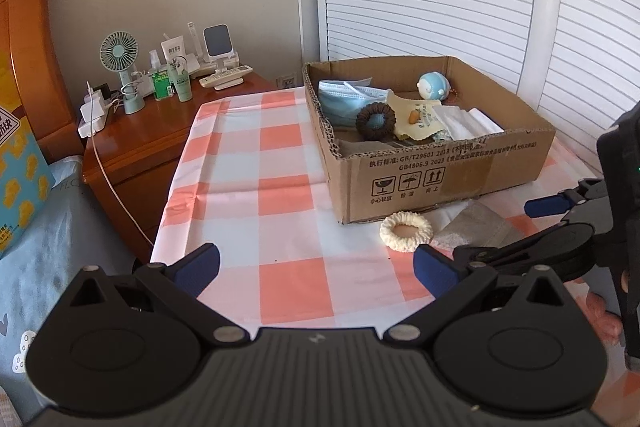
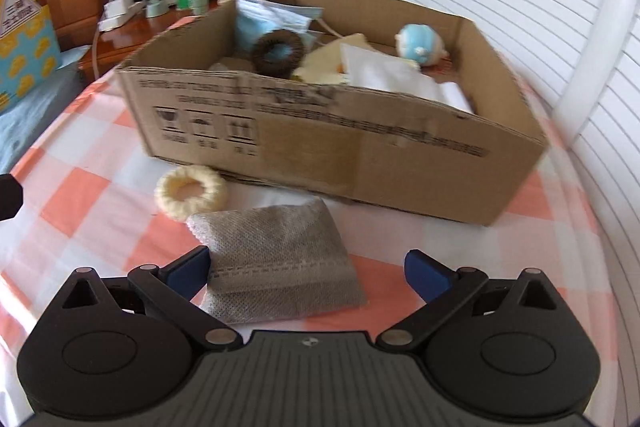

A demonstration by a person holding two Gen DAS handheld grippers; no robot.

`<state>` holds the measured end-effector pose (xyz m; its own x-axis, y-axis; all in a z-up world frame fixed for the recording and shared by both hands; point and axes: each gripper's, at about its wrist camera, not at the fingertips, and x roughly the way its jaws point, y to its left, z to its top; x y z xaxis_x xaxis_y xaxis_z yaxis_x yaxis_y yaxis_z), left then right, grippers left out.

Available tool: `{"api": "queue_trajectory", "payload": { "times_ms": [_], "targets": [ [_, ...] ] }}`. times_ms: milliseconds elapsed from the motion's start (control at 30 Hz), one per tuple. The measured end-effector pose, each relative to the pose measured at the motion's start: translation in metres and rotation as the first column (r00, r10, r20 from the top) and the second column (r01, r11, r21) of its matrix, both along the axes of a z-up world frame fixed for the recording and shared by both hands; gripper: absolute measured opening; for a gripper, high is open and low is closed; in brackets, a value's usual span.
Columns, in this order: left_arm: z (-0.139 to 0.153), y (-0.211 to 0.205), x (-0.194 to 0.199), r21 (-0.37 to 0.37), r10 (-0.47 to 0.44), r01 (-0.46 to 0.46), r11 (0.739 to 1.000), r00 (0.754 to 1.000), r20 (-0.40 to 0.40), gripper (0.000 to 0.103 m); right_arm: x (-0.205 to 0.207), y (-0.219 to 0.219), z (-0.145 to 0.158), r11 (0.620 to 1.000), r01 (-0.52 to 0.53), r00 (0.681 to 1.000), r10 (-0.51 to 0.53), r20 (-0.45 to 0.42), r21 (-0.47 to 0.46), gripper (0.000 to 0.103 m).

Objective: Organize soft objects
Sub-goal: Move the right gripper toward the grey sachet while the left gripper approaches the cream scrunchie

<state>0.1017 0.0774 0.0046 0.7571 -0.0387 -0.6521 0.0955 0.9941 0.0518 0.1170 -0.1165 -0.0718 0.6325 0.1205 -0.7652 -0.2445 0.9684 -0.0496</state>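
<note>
Right claw (image 2: 307,273) spread wide, low over grey cloth (image 2: 276,259).

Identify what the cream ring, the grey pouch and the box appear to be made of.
Cream ring: looks like knitted or crocheted yarn, ribbed and matte. Grey pouch: seems a woven or mesh fabric, dotted texture, stitched seam. Box: corrugated cardboard, fluted cut rim, brown, printed.

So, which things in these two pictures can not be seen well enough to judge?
- Bottom of the cardboard box, right wrist view: hidden by its near wall and the items piled inside.
- Print on that wall, right wrist view: smeared by motion blur.
- Grey cloth pouch, left wrist view: partly covered by the right gripper.
- Labels on the bottles on the nightstand, both views: too small to read.
- Left gripper, right wrist view: cut off by the left edge.
</note>
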Motion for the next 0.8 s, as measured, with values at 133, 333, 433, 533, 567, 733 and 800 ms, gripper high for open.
{"api": "queue_trajectory", "payload": {
  "times_ms": [133, 333, 433, 533, 567, 733, 800],
  "targets": [
    [-0.006, -0.010, 0.009, -0.002, -0.020, 0.020, 1.000, 0.999, -0.031, 0.102, 0.002, -0.023, -0.004, 0.997, 0.074, 0.997, -0.073, -0.018, 0.022, 0.103],
    [-0.021, -0.030, 0.030, 0.009, -0.067, 0.068, 0.998, 0.992, -0.103, 0.102, -0.003, -0.034, -0.006, 0.999, 0.049, 0.999, -0.049, 0.007, 0.019, 0.103],
    [-0.033, -0.039, 0.044, -0.003, -0.090, 0.091, 0.996, 0.984, -0.156, 0.102, -0.005, -0.036, -0.006, 0.999, 0.031, 0.999, -0.031, 0.018, 0.023, 0.103],
    [-0.045, -0.045, 0.058, -0.009, -0.095, 0.096, 0.995, 0.973, -0.208, 0.103, -0.007, -0.037, -0.006, 1.000, 0.013, 1.000, -0.014, 0.026, 0.026, 0.103],
    [-0.049, -0.047, 0.062, -0.007, -0.098, 0.099, 0.995, 0.970, -0.221, 0.103, -0.008, -0.038, -0.006, 1.000, 0.015, 0.999, -0.015, 0.031, 0.021, 0.103],
    [-0.060, -0.043, 0.076, -0.081, -0.086, 0.067, 0.994, 0.960, -0.267, 0.103, -0.008, -0.045, -0.007, 1.000, 0.005, 0.999, -0.007, 0.037, 0.030, 0.103],
    [-0.062, -0.043, 0.076, -0.047, -0.066, 0.056, 0.997, 0.965, -0.255, 0.103, -0.008, -0.047, -0.006, 1.000, 0.000, 0.999, -0.001, 0.034, 0.028, 0.103]
  ]
}}
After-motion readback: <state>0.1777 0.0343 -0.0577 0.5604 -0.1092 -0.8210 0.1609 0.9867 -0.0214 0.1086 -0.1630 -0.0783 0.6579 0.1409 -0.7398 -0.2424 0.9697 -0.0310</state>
